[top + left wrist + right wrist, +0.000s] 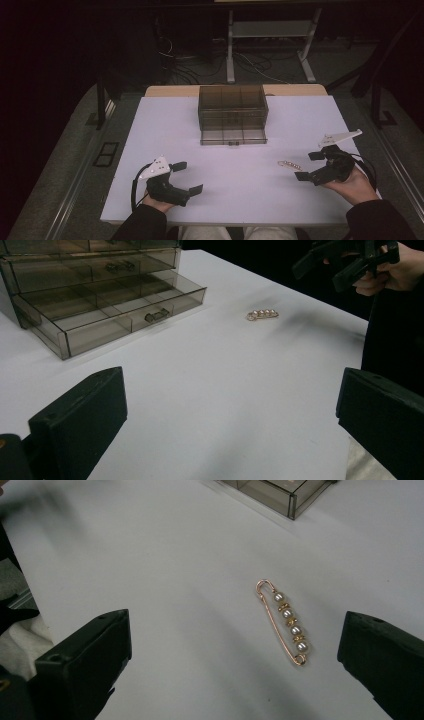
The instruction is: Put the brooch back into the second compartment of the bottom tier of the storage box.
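A white table [235, 175] seen from above, with a person's two hands coming in from the near edge. At the left, the left gripper [187, 177] rests low near the front edge, its jaws spread wide and holding nothing. At the middle back stands a smoky clear drawer chest [232, 107], its bottom drawer [233, 136] pulled out and, as far as can be seen, empty. To the right, a gold safety pin strung with pearls [286, 621] lies flat on the bare table, well apart from the chest. Just beside it, the right gripper [310, 166] hovers with jaws wide, pointed at the pin but not touching. The drawer looks ready; picking up the pin and placing it inside appear not yet done.
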`<state>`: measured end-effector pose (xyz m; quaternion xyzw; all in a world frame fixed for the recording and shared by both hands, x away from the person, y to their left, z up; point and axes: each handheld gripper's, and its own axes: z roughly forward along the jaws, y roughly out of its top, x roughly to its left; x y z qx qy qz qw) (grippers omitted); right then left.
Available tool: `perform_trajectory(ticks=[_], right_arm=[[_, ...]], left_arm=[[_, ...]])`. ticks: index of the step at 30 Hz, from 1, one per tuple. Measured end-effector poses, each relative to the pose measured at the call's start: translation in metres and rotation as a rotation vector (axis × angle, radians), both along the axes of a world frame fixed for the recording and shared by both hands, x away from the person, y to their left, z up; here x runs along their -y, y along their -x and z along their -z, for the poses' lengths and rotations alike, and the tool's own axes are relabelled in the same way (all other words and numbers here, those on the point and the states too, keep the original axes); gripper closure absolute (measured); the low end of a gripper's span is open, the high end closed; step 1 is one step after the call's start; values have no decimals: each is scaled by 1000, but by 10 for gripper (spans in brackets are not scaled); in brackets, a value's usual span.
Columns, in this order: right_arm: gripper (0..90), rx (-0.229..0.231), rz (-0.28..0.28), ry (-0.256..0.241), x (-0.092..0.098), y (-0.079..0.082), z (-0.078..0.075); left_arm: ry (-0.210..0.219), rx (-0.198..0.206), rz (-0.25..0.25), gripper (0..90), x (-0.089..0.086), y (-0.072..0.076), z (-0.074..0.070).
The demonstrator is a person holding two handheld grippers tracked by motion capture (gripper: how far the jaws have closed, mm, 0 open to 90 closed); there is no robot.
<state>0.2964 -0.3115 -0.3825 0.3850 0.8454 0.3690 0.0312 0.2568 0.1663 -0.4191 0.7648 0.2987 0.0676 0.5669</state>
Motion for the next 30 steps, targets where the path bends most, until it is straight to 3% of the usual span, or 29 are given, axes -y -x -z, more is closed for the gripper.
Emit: perform_trajectory(ticks=[30], right_arm=[[5,-27,-14,19,2,-28,11]], left_arm=[[2,1,2,0,0,-1,0]])
